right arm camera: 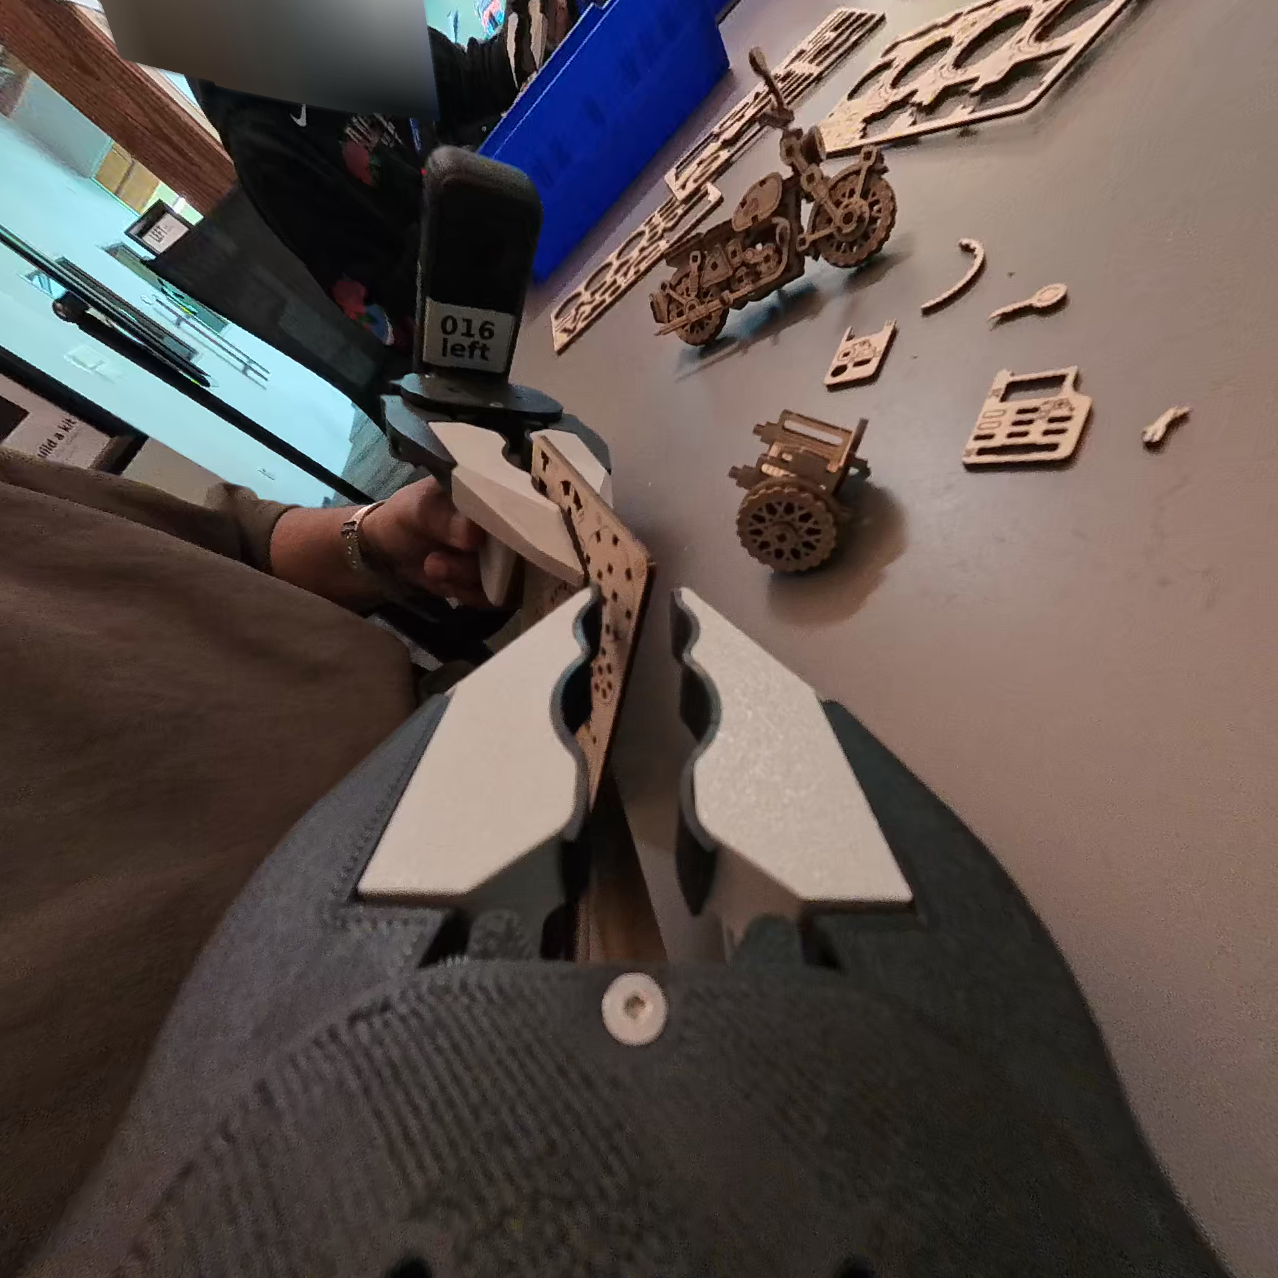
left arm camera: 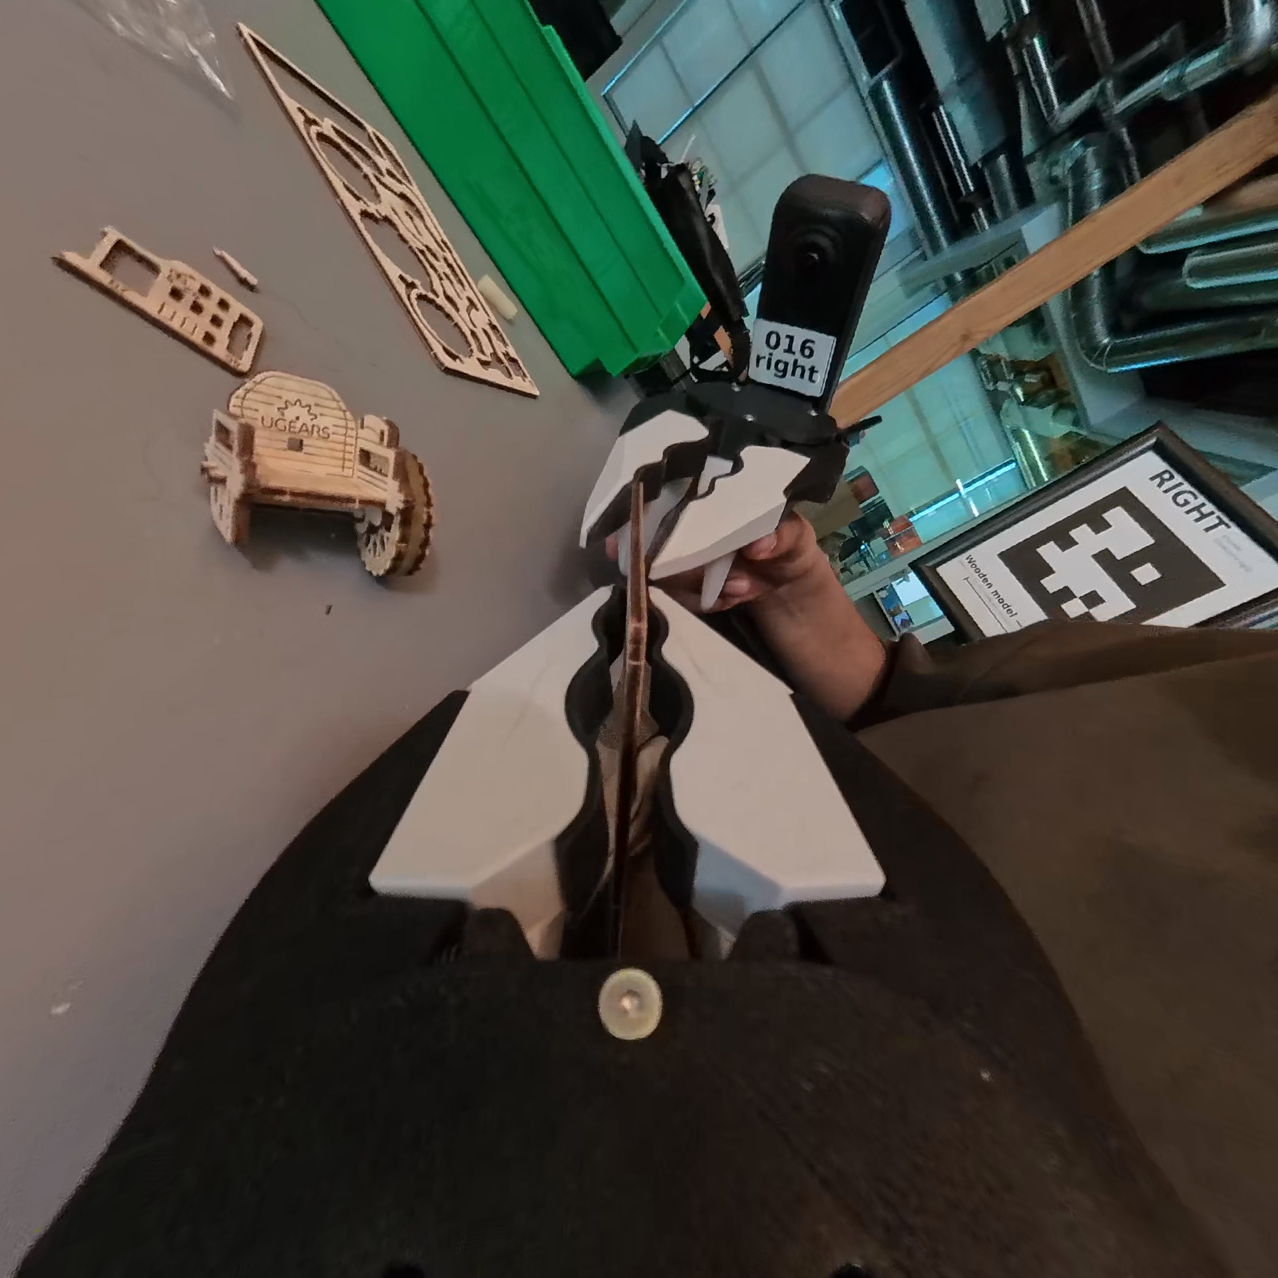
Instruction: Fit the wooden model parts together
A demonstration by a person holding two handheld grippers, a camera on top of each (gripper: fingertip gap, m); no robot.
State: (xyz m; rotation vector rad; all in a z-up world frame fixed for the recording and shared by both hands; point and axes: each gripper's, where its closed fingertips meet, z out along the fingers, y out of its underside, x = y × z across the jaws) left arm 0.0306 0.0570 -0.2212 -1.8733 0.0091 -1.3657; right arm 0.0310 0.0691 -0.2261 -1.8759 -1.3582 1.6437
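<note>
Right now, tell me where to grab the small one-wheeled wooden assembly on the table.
Grip its slatted box frame from above, closing across the two flat sides. It stands upright with the frame uppermost; the toothed wheel below is round and would probably turn in the grip.

A: What do the tools look like?
B: Each hand-held gripper (left arm camera: 633, 608) (right arm camera: 629, 608) has white angular fingers (left arm camera: 512, 754) with wavy black pads, a black body and one pale screw (left arm camera: 629, 1004).
A: And the clothing?
B: Brown sleeves (left arm camera: 1072, 795); a bracelet (right arm camera: 356, 529) on one wrist.
</note>
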